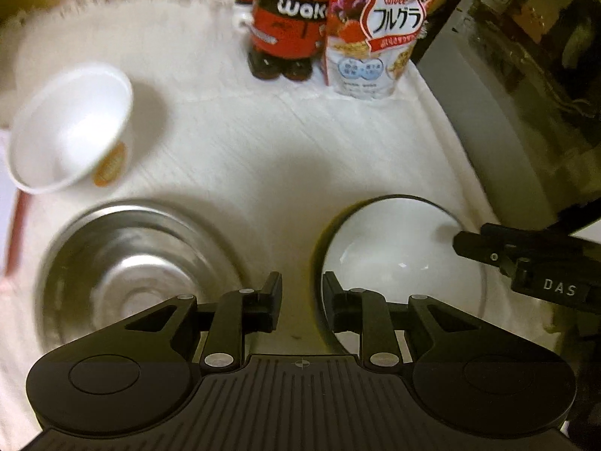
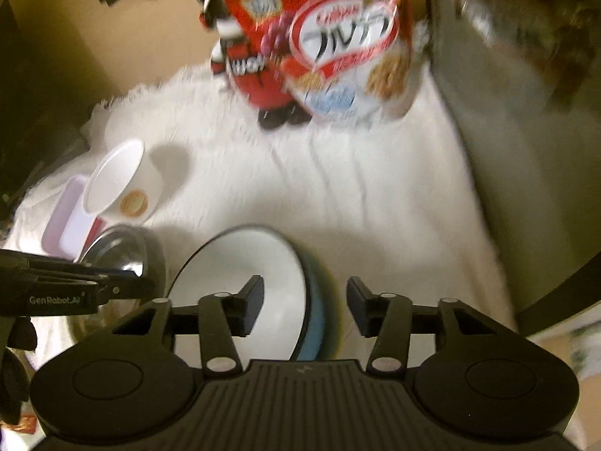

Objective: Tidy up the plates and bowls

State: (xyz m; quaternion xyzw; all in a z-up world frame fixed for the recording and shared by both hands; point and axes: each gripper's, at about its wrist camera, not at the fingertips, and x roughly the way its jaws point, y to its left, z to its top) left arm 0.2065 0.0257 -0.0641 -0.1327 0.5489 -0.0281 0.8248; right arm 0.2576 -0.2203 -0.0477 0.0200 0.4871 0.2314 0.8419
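A white-lined bowl with a dark blue outside (image 1: 390, 248) (image 2: 248, 270) sits on a white cloth. A steel bowl (image 1: 135, 270) (image 2: 124, 251) stands to its left. A white paper cup with an orange label (image 1: 75, 127) (image 2: 120, 180) stands farther left. My left gripper (image 1: 302, 297) is open, its fingers straddling the blue bowl's left rim. My right gripper (image 2: 304, 304) is open, its fingers straddling the same bowl's right rim; it also shows in the left wrist view (image 1: 526, 259).
A red Calbee cereal bag (image 1: 379, 26) (image 2: 338, 45) and a red and black figure bottle (image 1: 285, 18) (image 2: 248, 71) stand at the back. A grey appliance (image 1: 507, 112) borders the cloth on the right. A pink-white tray (image 2: 67, 218) lies at the far left.
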